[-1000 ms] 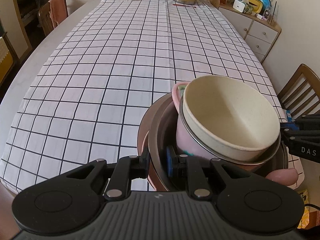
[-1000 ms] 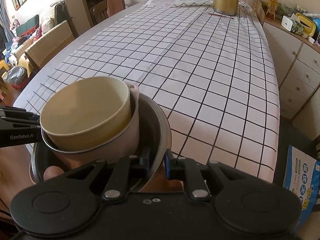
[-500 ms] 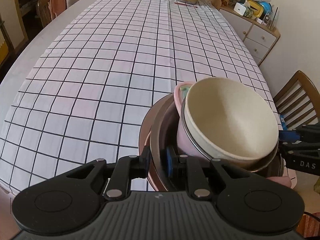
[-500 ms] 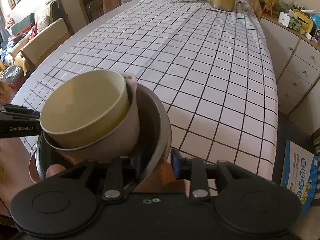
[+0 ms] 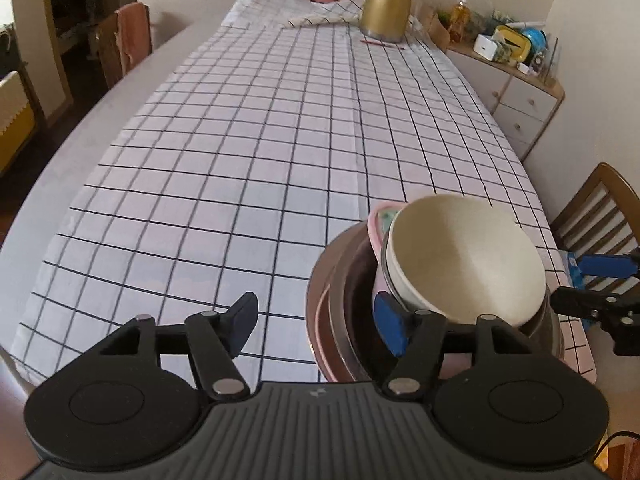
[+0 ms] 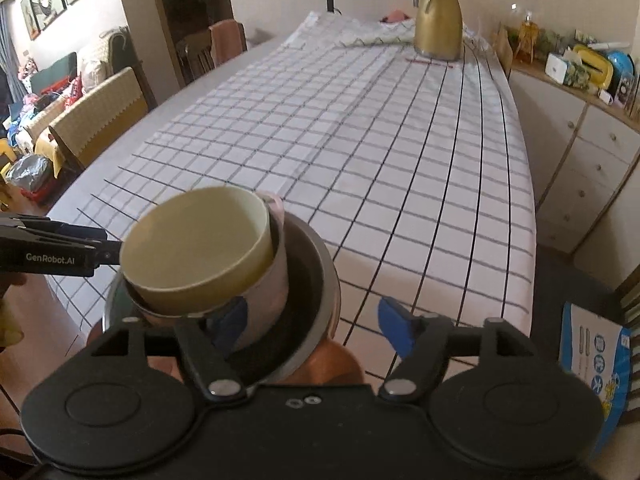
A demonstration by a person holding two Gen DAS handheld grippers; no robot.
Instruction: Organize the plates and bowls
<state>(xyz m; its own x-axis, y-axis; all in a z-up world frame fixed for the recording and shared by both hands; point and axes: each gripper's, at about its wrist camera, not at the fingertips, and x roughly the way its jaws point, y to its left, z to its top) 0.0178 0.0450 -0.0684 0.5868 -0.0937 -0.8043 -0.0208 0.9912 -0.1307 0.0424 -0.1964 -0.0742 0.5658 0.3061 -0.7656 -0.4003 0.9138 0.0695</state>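
Note:
A stack of dishes sits at the near edge of the checked tablecloth (image 5: 248, 152). A cream bowl (image 5: 468, 256) sits in a pink bowl (image 5: 378, 222), inside a steel bowl (image 5: 340, 320), on a brown plate (image 5: 316, 320). My left gripper (image 5: 316, 326) is open, its jaws astride the stack's left rim. In the right wrist view the cream bowl (image 6: 196, 248) and steel bowl (image 6: 316, 280) show, with my right gripper (image 6: 312, 326) open astride the right rim.
A gold jug (image 5: 386, 8) stands at the table's far end. A sideboard (image 6: 592, 132) with clutter lines the right wall. Chairs stand at the left (image 6: 96, 120) and the right (image 5: 600, 212). A blue packet (image 6: 592, 364) lies on the floor.
Both grippers have opened and let go of the stack's rim. The stack now rests on the table's near edge.

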